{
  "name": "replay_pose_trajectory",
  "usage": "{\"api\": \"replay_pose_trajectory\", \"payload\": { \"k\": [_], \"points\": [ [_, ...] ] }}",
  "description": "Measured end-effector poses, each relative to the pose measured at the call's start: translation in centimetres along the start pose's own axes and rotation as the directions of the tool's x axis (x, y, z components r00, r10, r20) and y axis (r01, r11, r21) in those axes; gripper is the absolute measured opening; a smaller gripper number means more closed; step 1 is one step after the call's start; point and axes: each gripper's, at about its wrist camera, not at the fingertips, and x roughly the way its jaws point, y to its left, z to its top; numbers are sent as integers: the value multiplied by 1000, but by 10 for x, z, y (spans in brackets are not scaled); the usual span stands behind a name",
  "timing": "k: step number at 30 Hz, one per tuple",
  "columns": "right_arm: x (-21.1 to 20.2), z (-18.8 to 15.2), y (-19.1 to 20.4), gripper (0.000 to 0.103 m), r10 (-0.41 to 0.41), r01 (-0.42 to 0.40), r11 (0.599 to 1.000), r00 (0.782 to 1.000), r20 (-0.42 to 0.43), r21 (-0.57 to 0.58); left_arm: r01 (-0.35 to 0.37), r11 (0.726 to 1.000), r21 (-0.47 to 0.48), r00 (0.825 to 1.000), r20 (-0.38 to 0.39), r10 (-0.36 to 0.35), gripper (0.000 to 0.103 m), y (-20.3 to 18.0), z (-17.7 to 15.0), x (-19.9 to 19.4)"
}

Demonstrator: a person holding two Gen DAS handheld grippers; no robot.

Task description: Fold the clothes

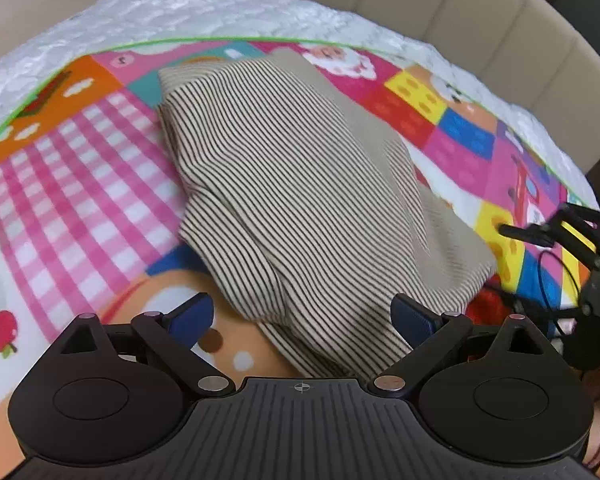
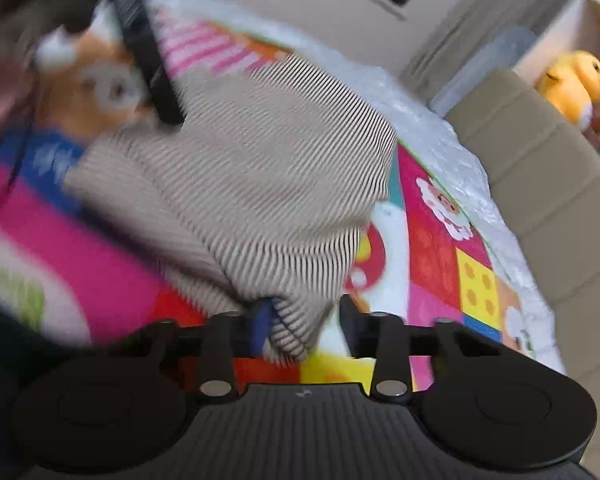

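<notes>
A beige garment with thin dark stripes (image 1: 292, 184) lies folded in a compact bundle on a colourful play mat (image 1: 84, 184). My left gripper (image 1: 302, 316) is open, its blue-padded fingers on either side of the bundle's near end, not closed on it. My right gripper (image 2: 306, 320) is open at the garment's (image 2: 260, 184) near corner; cloth lies between the fingers, close to the left pad. The right wrist view is blurred. The right gripper also shows in the left wrist view (image 1: 556, 236) at the garment's right side.
The mat (image 2: 436, 248) lies on a white quilted cover (image 1: 188, 8) with a beige padded headboard (image 1: 480, 20) behind. A yellow plush toy (image 2: 572, 84) sits beyond the bed's edge. Black cables (image 1: 548, 276) hang near the right gripper.
</notes>
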Motion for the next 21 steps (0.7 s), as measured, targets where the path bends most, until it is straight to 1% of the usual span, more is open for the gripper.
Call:
{"api": "replay_pose_trajectory", "payload": {
  "k": [2, 3, 5, 8, 9, 12, 14, 16, 17, 18, 19, 20, 21],
  "points": [
    [5, 0, 0, 17, -9, 9, 1000, 1000, 8, 23, 16, 1000, -17, 1000, 9, -16, 98, 2, -1, -1],
    [7, 0, 0, 16, -13, 13, 999, 1000, 11, 35, 29, 999, -31, 999, 17, -29, 98, 3, -1, -2],
    [9, -4, -9, 15, 4, -2, 997, 1000, -18, 73, 53, 997, -62, 998, 33, -51, 98, 6, 2, -2],
    [10, -23, -11, 15, 33, -26, 994, 997, -72, 106, 59, 995, -79, 997, 47, -55, 98, 6, 4, 3],
    [10, -30, -10, 15, 44, -34, 993, 995, -88, 112, 50, 996, -74, 998, 43, -47, 98, 5, 4, 6],
    [6, -32, -10, 17, 51, -41, 992, 996, -80, 120, -31, 998, -59, 999, 6, 32, 98, 7, 2, 17],
    [-1, -24, -14, 19, 63, -55, 990, 996, -56, 130, -71, 995, -67, 997, 8, 72, 98, 13, 2, 18],
    [-13, -13, -10, 20, 72, -70, 993, 997, -12, 90, -94, 993, -77, 995, 31, 97, 98, 18, 4, 12],
    [-15, -8, -7, 28, 94, -95, 993, 996, 8, 75, -100, 992, -80, 994, 45, 104, 98, 19, 5, 7],
    [-17, -2, -5, 44, 117, -118, 991, 993, 27, 60, -102, 992, -78, 993, 57, 107, 98, 20, 7, 3],
    [-18, 2, 1, 49, 132, -134, 990, 990, 48, 38, -103, 992, -74, 992, 68, 108, 98, 20, 8, -1],
    [-19, 7, 8, 52, 148, -150, 989, 987, 67, 16, -100, 993, -67, 991, 77, 105, 98, 18, 9, -4],
    [-18, 10, 17, 52, 161, -160, 987, 985, 68, -21, -96, 994, -59, 991, 86, 100, 98, 16, 9, -7]
  ]
}}
